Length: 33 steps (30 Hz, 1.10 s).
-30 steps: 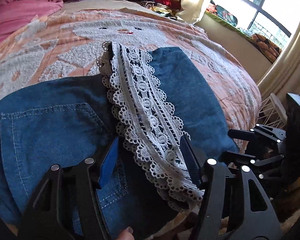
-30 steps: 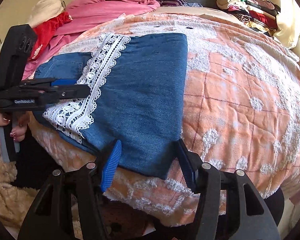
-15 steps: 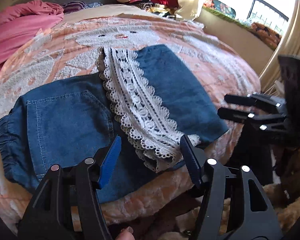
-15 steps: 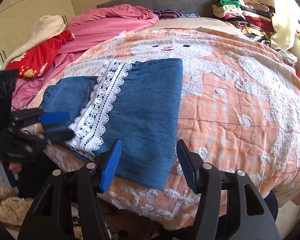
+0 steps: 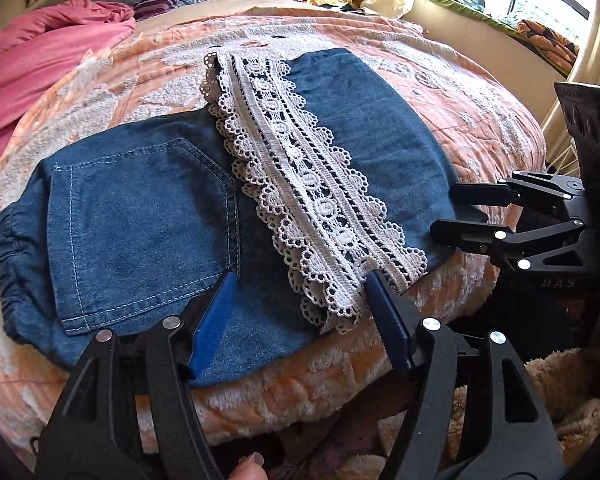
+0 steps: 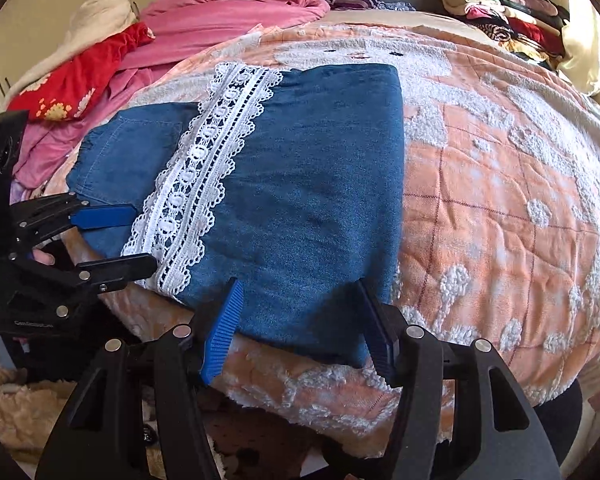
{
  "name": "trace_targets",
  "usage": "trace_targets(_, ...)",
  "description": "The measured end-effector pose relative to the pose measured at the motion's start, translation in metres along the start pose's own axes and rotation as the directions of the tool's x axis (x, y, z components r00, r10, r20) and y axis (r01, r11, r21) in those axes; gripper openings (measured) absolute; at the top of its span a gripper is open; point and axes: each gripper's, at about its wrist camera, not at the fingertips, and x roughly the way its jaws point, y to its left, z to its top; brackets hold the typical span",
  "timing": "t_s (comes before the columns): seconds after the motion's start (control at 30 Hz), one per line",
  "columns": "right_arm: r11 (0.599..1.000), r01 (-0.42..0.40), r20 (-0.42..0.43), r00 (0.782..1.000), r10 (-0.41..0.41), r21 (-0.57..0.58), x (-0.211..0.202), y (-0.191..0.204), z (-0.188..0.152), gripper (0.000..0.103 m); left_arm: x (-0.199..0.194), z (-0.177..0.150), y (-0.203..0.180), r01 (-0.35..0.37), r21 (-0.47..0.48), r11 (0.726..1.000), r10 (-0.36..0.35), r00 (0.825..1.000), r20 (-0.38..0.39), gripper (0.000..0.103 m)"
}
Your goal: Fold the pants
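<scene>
Folded blue denim pants (image 5: 140,216) lie flat near the front edge of the bed, back pocket up. Their white lace hem (image 5: 300,184) runs across the fold. My left gripper (image 5: 300,284) hovers at the near edge with its jaws opening; the lace end and denim lie between the fingers, but the pads do not press on them. In the right wrist view the pants (image 6: 312,184) and lace (image 6: 204,168) show again. My right gripper (image 6: 300,292) stands open over the near denim corner. The left gripper (image 6: 144,238) shows at the left, the right gripper (image 5: 446,212) at the right.
The bed carries a peach bedspread (image 6: 500,200) with white tufted patterns. A pink blanket (image 6: 228,12) and a red garment (image 6: 80,76) lie at the back left. Stacked folded clothes (image 6: 500,12) sit at the back right. A fluffy beige rug (image 5: 572,392) lies below the edge.
The left gripper has drawn back toward the bed's front edge, so more of the pants shows, and its jaws stand a little wider. The right gripper has hardly shifted.
</scene>
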Motion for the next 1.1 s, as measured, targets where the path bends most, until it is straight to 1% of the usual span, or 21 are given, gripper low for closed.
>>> trace_targets(0.17,0.999,-0.023,0.031,0.999,0.022,0.030,-0.013,-0.004,0.002,0.056,-0.012,0.001,0.005,0.023,-0.032,0.999,-0.022,0.999,0.027,0.059)
trace_targets(0.43,0.998,-0.037,0.060,0.998,0.035,0.044,-0.028,-0.004,0.010,0.059,-0.030,0.003,0.011,0.000,-0.058,0.998,0.003,0.998,0.065,0.059)
trace_targets(0.5,0.998,-0.048,0.064,0.997,0.045,0.042,-0.031,-0.003,0.013,0.059,-0.036,0.003,0.014,-0.003,-0.064,0.998,0.008,0.997,0.077,0.062)
trace_targets(0.53,0.998,-0.049,0.066,0.997,0.046,0.039,-0.031,-0.001,0.014,0.061,-0.038,0.003,0.015,-0.008,-0.071,0.997,0.014,0.997,0.082,0.062)
trace_targets(0.57,0.998,-0.050,0.067,0.997,0.048,0.036,-0.032,0.001,0.016,0.069,-0.041,0.003,0.017,-0.011,-0.078,0.997,0.018,0.996,0.084,0.063)
trace_targets(0.7,0.998,-0.064,0.074,0.995,0.063,0.016,-0.033,0.011,0.023,0.070,-0.050,-0.001,0.027,-0.030,-0.107,0.994,0.040,0.995,0.093,0.064)
trace_targets(0.77,0.998,-0.064,0.078,0.995,0.064,0.008,-0.034,0.016,0.027,0.075,-0.054,-0.003,0.034,-0.042,-0.128,0.991,0.054,0.994,0.097,0.066)
trace_targets(0.83,0.997,-0.076,0.081,0.994,0.076,-0.004,-0.034,0.022,0.031,0.076,-0.059,-0.006,0.040,-0.049,-0.145,0.988,0.064,0.993,0.103,0.067)
trace_targets(0.87,0.997,-0.077,0.082,0.994,0.077,-0.009,-0.034,0.025,0.033,0.079,-0.062,-0.008,0.045,-0.052,-0.158,0.986,0.069,0.992,0.106,0.067)
trace_targets(1.1,0.994,-0.091,0.080,0.992,0.096,-0.058,-0.030,0.047,0.050,0.079,-0.078,-0.024,0.077,-0.082,-0.257,0.963,0.116,0.986,0.118,0.070)
